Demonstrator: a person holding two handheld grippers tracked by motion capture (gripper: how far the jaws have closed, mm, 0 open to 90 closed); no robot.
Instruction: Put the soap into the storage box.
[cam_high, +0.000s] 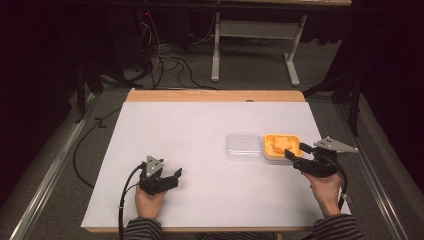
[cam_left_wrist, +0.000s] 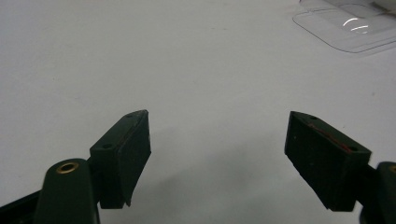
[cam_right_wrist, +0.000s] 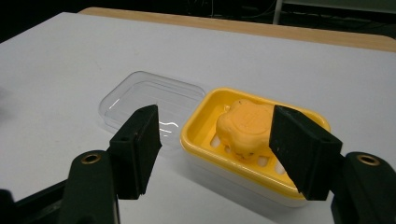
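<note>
A yellow soap dish (cam_high: 281, 146) (cam_right_wrist: 205, 119) holds an orange, flower-shaped soap (cam_high: 281, 144) (cam_right_wrist: 243, 126) at the right of the white table. Its clear plastic lid (cam_high: 243, 146) (cam_right_wrist: 149, 100) (cam_left_wrist: 348, 25) lies flat right beside it on the left. My right gripper (cam_high: 300, 151) (cam_right_wrist: 217, 147) is open, just short of the dish on its near right side, with nothing between its jaws. My left gripper (cam_high: 172, 178) (cam_left_wrist: 217, 156) is open over bare table at the near left, empty.
The white table top (cam_high: 200, 130) has a wooden strip along its far edge (cam_high: 215, 95). Beyond it are cables (cam_high: 165, 62) on the floor and a white table frame (cam_high: 255, 45). A cable (cam_high: 122, 200) trails from the left gripper.
</note>
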